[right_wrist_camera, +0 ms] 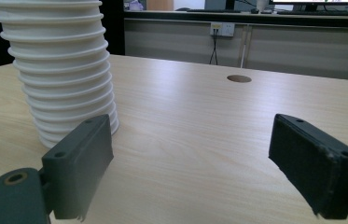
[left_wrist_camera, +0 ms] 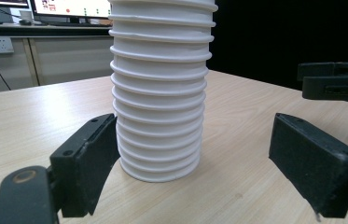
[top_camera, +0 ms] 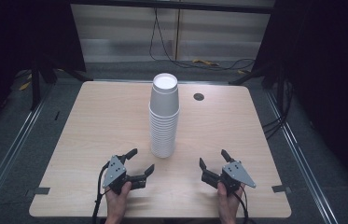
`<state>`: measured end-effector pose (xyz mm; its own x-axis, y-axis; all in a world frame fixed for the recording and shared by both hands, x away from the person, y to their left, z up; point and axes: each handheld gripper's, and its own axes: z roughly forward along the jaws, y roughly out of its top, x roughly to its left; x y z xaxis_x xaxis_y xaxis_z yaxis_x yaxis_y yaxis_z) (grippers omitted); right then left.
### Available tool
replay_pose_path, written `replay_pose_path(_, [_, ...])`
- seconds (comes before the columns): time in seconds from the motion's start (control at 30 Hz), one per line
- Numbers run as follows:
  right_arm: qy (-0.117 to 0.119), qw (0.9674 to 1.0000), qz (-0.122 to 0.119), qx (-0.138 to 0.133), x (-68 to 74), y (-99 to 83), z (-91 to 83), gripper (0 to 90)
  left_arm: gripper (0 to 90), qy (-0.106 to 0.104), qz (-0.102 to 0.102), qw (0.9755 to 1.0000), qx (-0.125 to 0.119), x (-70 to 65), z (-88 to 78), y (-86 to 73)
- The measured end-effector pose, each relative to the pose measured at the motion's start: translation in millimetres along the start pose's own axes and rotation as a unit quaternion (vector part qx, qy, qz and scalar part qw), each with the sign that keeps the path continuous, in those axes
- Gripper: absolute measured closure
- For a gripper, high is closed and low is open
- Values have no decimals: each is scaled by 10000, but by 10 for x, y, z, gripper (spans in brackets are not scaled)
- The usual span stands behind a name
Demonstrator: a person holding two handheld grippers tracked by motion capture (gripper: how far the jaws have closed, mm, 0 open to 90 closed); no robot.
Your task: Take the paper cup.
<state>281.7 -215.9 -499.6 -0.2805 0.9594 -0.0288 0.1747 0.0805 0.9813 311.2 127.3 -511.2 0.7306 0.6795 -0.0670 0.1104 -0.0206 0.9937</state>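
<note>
Our fingers (left_wrist_camera: 85, 163) on the left gripper (top_camera: 134, 164) stand wide apart, and those of the right gripper (top_camera: 212, 162) are spread just as far, holding nothing. We keep both sets open because the stack of white paper cups (top_camera: 164, 116) is broader than a half-closed grip would admit. The stack stands upright, mouths down, near the middle of the desk (top_camera: 92, 121), at about twelve o'clock from the gap between our hands. From the left gripper it sits at roughly one o'clock, close; from the right, at about eleven, a little farther off. We judge the left gripper is aimed to steady the lower cups, though which rim it targets is hard to tell. A round cable hole (top_camera: 198, 96) lies beyond the stack at one o'clock.
</note>
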Motion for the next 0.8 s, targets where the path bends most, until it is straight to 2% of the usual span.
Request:
replay_pose_path(0.23, [85, 9999, 67, -7, -15, -1, -2, 131, 156, -37, 54, 10000, 23, -1, -2, 2])
replay_pose_path(0.3, [244, 9997, 93, -3, -21, 1, 7, 130, 156, -60, 41, 10000, 27, -1, 4, 3])
replay_pose_path(0.33, [262, 9995, 104, 130, -15, 11, 29, 133, 156, -48, 57, 10000, 45, -4, 6, 4])
replay_pose_path(0.4, [313, 9993, 91, 178, -17, 15, 41, 131, 157, -70, 57, 9999, 68, -3, 7, 6])
replay_pose_path(0.47, [590, 9977, 145, 293, 7, 36, 78, 134, 157, -103, 39, 9999, 68, 1, 9, 6])
replay_pose_path(0.53, [647, 9976, 84, 232, 25, 68, 75, 137, 156, -88, 42, 9999, 71, -2, 9, 6])
replay_pose_path(0.67, [799, 9965, 154, 161, 23, 115, 80, 135, 157, -133, 98, 9998, 102, -1, 6, 7])
replay_pose_path(0.7, [968, 9950, 179, 174, 19, 148, 93, 134, 156, -140, 93, 9998, 77, -6, 6, 6])
replay_pose_path(0.8, [1076, 9939, 197, 119, 20, 179, 103, 132, 157, -183, 129, 9997, 52, -18, -1, 3])
